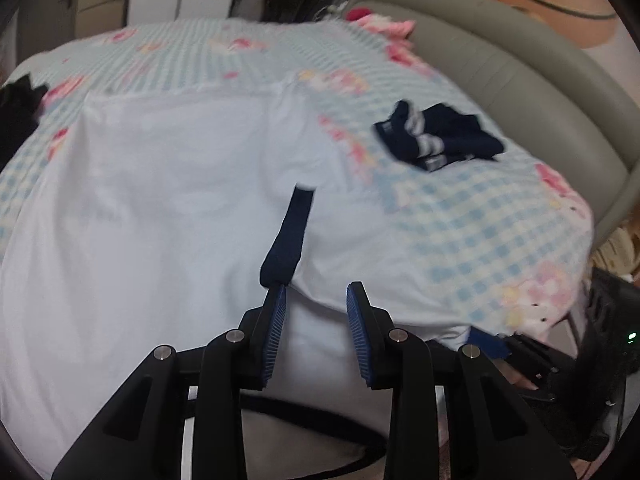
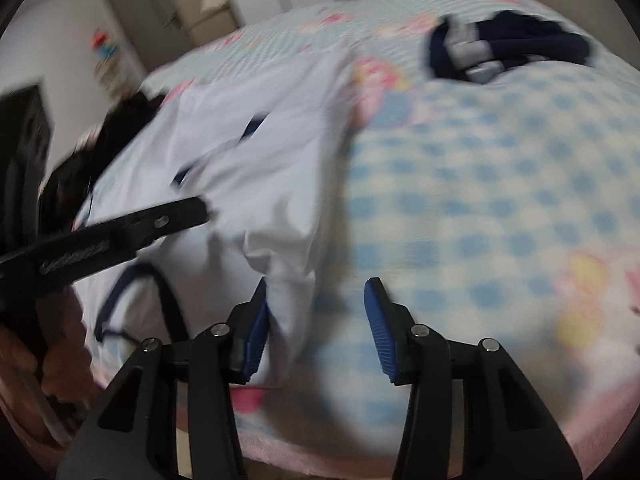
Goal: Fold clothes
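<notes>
Lying flat, smooth white shirt [image 1: 168, 200] covers checked fleecy blanket [image 1: 472, 216].

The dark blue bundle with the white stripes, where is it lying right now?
The dark blue bundle lies on the checked blanket, to the right of the spread white shirt, near the grey headboard; in the right wrist view it is upper right.

Ahead of the left gripper [image 1: 316, 300] lies a white shirt [image 1: 160, 200] of smooth, matt cloth with a navy knit trim strip [image 1: 290, 232]. The gripper's pads [image 1: 358, 336] are ribbed blue rubber on matt black plastic. The checked blanket [image 2: 480, 200] under the right gripper [image 2: 316, 320] looks soft, fleecy.
</notes>
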`<action>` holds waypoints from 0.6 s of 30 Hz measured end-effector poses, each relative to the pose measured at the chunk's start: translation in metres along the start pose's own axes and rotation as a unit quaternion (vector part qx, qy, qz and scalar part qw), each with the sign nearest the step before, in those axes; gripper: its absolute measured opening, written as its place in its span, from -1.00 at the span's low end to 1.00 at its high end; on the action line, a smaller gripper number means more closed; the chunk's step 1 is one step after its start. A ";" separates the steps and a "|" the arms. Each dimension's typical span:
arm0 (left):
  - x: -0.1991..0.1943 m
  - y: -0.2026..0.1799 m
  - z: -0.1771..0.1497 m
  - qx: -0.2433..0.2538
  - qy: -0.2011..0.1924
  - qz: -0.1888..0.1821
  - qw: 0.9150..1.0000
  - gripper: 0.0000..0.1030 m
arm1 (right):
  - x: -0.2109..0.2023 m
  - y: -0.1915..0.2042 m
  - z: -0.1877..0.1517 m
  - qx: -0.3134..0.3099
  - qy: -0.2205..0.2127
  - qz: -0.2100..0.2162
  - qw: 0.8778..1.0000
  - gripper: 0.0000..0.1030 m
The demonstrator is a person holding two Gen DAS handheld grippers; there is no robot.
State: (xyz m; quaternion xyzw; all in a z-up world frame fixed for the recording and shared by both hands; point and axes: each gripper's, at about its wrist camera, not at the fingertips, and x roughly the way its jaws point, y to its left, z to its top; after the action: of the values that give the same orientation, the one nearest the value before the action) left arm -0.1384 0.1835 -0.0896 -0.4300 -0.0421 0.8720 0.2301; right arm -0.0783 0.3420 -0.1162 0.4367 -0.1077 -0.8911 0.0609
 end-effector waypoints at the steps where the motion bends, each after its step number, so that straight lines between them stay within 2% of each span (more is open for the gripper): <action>1: 0.001 -0.006 0.004 0.011 0.000 -0.008 1.000 -0.35 | -0.004 -0.003 -0.002 0.008 -0.009 -0.002 1.000 -0.10; 3: 0.019 -0.014 0.008 0.019 0.020 -0.015 0.999 -0.35 | -0.003 -0.005 -0.003 0.017 -0.011 -0.001 1.000 -0.10; 6: 0.020 -0.010 0.004 0.013 0.027 -0.003 1.000 -0.35 | 0.004 -0.001 -0.001 0.010 -0.002 -0.006 1.000 -0.10; 7: 0.020 -0.009 0.003 0.011 0.029 0.002 1.000 -0.41 | 0.004 0.001 -0.002 0.007 -0.002 -0.005 1.000 -0.10; 9: 0.020 -0.006 0.000 0.007 0.033 0.010 0.999 -0.48 | 0.001 0.000 -0.006 -0.004 -0.002 -0.033 0.999 -0.13; 11: 0.020 -0.004 -0.002 0.003 0.037 0.019 0.999 -0.49 | -0.002 -0.007 -0.013 -0.011 0.003 -0.080 0.997 -0.12; 16: 0.020 0.003 -0.009 -0.008 0.047 0.041 0.998 -0.49 | -0.018 -0.019 -0.019 0.025 0.000 -0.088 0.996 -0.11; 18: 0.020 0.006 -0.011 -0.012 0.051 0.050 0.997 -0.49 | -0.030 -0.021 -0.020 0.038 -0.012 -0.073 0.997 -0.11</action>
State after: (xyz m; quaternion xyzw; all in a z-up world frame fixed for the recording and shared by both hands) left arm -0.1424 0.1859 -0.1132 -0.4786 -0.0193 0.8585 0.1830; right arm -0.0444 0.3657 -0.1109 0.4349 -0.1105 -0.8934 -0.0221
